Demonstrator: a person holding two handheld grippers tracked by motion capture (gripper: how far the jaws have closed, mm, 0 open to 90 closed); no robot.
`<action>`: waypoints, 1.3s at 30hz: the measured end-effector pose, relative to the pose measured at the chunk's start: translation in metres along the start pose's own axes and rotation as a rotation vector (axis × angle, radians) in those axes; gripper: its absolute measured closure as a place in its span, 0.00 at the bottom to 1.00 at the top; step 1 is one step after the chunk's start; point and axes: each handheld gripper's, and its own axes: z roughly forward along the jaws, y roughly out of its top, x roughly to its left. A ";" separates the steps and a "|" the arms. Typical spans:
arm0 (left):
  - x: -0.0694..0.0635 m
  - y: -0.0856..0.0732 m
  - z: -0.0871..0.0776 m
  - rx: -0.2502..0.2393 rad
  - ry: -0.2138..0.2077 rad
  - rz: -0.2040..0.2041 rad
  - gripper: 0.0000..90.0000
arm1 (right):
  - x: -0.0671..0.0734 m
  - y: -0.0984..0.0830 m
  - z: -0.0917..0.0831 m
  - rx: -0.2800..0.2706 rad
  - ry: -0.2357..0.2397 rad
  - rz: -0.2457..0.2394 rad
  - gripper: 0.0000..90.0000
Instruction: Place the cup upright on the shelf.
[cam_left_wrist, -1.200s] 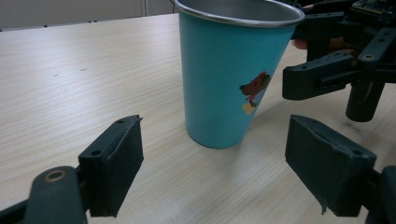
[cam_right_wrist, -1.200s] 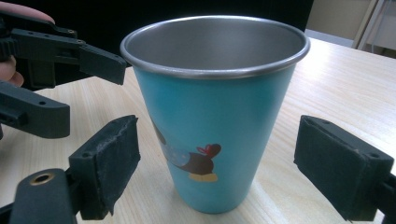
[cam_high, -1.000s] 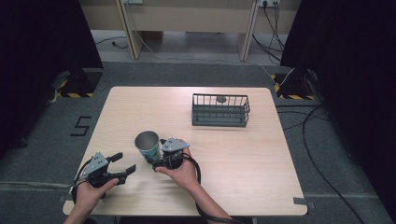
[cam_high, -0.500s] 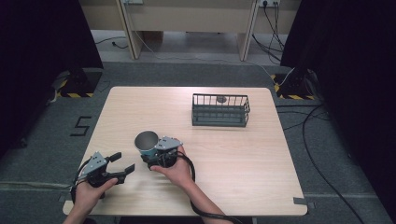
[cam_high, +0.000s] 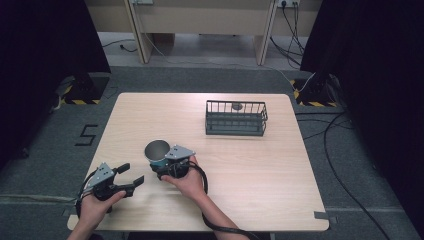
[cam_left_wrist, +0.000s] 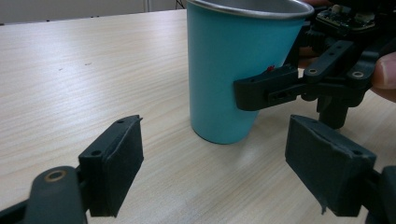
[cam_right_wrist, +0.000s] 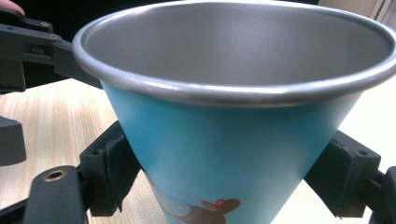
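right gripper (cam_high: 161, 167) clamps the blue cup (cam_high: 157, 152) upright on the table (cam_high: 280, 165), near front-left, prob. to steady it. left gripper (cam_high: 131, 175) is spread wide just beside, holding nothing, w/ jaws facing the cup.

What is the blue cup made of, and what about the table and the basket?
The cup looks like metal: a dull grey inside, a rolled silvery rim, and a smooth blue coat outside. The table looks like pale wood or a wood-look laminate, since grain lines show. The basket seems to be dark wire, with thin bars you can see through.
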 end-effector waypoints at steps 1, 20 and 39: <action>0.000 0.000 0.000 0.001 -0.001 0.001 0.21 | 0.000 0.000 0.000 -0.004 0.000 0.003 0.22; 0.000 0.000 0.001 0.002 0.000 -0.001 0.21 | -0.007 0.014 -0.018 -0.081 -0.031 0.014 0.22; 0.000 0.000 0.001 0.002 0.000 -0.003 0.21 | -0.022 0.027 -0.039 -0.120 -0.102 0.019 0.22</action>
